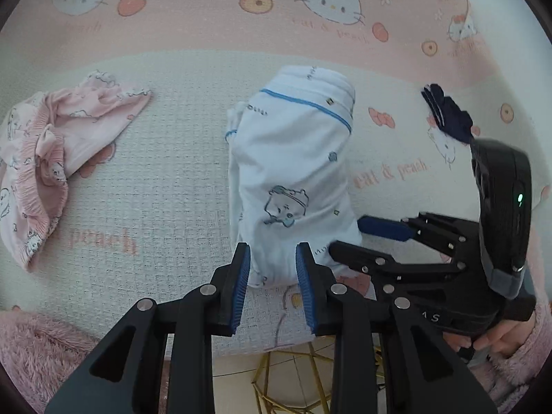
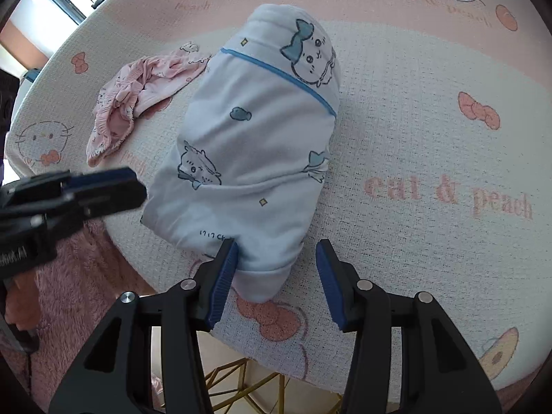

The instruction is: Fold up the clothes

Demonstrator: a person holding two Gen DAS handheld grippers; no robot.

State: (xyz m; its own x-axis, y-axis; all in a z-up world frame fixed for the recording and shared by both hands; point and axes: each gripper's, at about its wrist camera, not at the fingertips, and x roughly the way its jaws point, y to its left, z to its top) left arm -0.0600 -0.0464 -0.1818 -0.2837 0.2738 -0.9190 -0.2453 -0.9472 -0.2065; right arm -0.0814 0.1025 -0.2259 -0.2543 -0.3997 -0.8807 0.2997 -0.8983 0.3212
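A light blue garment with cartoon prints and a blue stripe (image 1: 293,179) lies folded into a long bundle on the patterned cloth; it also shows in the right wrist view (image 2: 255,145). My left gripper (image 1: 272,258) is open, its jaws either side of the bundle's near end, and it shows from the side in the right wrist view (image 2: 107,189). My right gripper (image 2: 277,258) is open around the bundle's near corner, its left pad (image 2: 224,283) against the fabric. It shows from the side in the left wrist view (image 1: 352,238), touching the bundle's right edge.
A crumpled pink garment (image 1: 51,158) lies to the left, also in the right wrist view (image 2: 138,93). A small dark navy item (image 1: 448,114) lies at the right. The table's near edge (image 1: 276,341) is close, with gold legs below. Pink fluffy sleeves are at both sides.
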